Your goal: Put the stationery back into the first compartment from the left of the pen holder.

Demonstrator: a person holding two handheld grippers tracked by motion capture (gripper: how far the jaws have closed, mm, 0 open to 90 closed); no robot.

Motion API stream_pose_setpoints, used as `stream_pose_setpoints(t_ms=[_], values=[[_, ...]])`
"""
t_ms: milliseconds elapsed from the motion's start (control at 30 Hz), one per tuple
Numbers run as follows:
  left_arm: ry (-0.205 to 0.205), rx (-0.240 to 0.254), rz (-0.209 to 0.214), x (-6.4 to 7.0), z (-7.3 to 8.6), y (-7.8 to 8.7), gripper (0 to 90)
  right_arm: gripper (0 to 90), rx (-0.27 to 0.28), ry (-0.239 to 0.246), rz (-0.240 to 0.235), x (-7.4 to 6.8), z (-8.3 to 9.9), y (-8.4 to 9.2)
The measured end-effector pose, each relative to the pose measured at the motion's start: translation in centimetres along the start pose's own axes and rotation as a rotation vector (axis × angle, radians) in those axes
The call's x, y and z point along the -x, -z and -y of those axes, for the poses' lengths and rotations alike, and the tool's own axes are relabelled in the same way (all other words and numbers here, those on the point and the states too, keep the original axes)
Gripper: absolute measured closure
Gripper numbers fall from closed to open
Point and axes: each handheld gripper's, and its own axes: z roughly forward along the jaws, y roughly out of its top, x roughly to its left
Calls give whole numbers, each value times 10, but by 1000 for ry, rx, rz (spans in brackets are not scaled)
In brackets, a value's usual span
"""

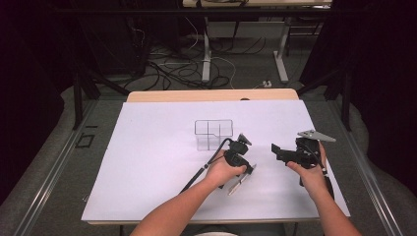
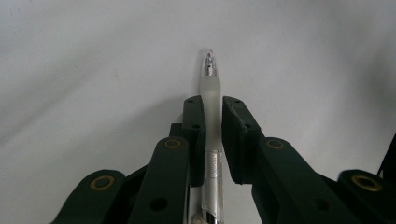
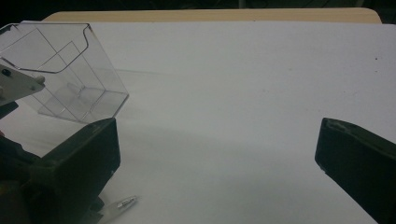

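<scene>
A clear pen with a frosted grip (image 2: 211,100) lies between the black jaws of my left gripper (image 2: 212,106), and the pads press on it from both sides; its tip points away over the white sheet. In the high view the left gripper (image 1: 244,170) sits in the person's left hand near the table's middle, with the pen (image 1: 238,185) sticking out toward the front edge. My right gripper (image 1: 277,150) is held a little to the right, jaws wide apart with nothing between them (image 3: 217,144). One end of the pen (image 3: 119,205) shows at the lower left of the right gripper view.
A clear plastic organizer with several compartments (image 1: 212,133) (image 3: 65,74) stands upright on the white sheet (image 1: 147,167) just behind the left gripper. The wooden table edge (image 1: 211,95) runs along the back, with cables and desk legs on the floor beyond.
</scene>
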Motion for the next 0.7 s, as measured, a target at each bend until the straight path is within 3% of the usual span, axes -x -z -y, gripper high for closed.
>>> stream_pose_setpoints(t_ms=[333, 700], values=[[12, -5, -2, 0, 0, 4, 803, 0, 4, -5, 2, 1, 0, 0], [26, 80, 12, -4, -3, 27, 803, 0, 4, -4, 3, 1, 0, 0]])
